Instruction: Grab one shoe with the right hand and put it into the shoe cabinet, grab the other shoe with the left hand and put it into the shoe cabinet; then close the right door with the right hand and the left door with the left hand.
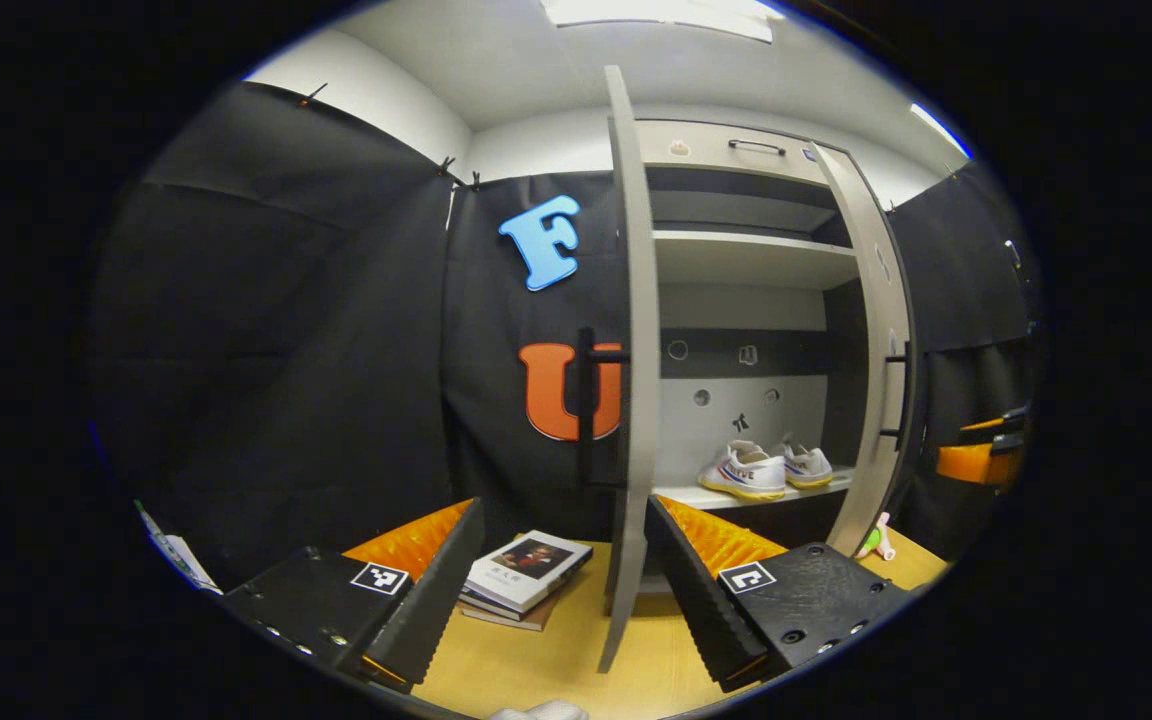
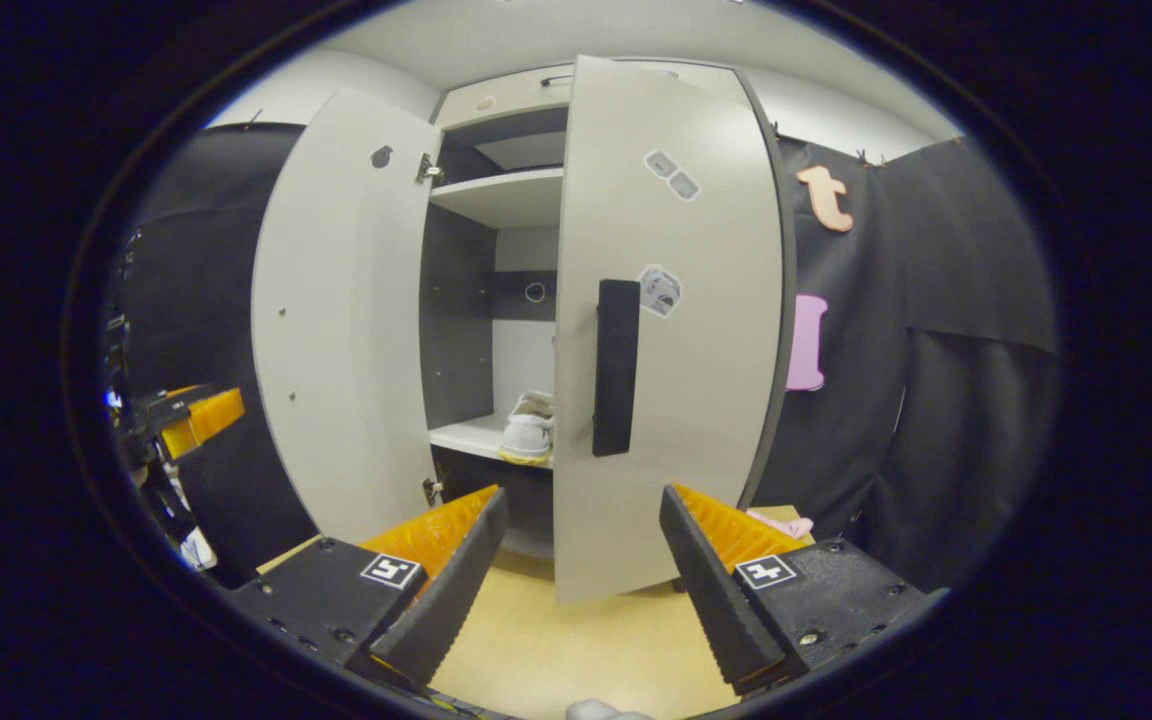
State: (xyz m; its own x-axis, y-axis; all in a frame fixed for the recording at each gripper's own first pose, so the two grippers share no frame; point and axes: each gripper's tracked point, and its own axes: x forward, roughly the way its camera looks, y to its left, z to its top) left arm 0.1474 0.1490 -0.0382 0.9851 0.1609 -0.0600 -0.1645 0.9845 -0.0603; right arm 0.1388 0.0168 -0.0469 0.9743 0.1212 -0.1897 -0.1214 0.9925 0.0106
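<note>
Two white shoes (image 1: 744,470) (image 1: 806,464) sit side by side on the lower shelf (image 1: 726,497) of the grey shoe cabinet (image 1: 751,300). In the left gripper view the left door (image 1: 631,380) stands edge-on, swung out, with a black handle (image 1: 587,400) on its outer face. My left gripper (image 1: 561,590) is open, its fingers either side of that door's lower edge without touching it. In the right gripper view the right door (image 2: 676,320) with its black handle (image 2: 616,367) stands partly swung out ahead of my open right gripper (image 2: 581,575). One shoe (image 2: 528,430) shows through the gap beside the left door (image 2: 341,330).
A small stack of books (image 1: 526,572) lies on the wooden floor (image 1: 556,650) left of the left door. A small pink and green toy (image 1: 876,540) lies by the right door's foot. A pink item (image 2: 781,523) lies right of the right door. The other gripper (image 2: 186,415) shows far left.
</note>
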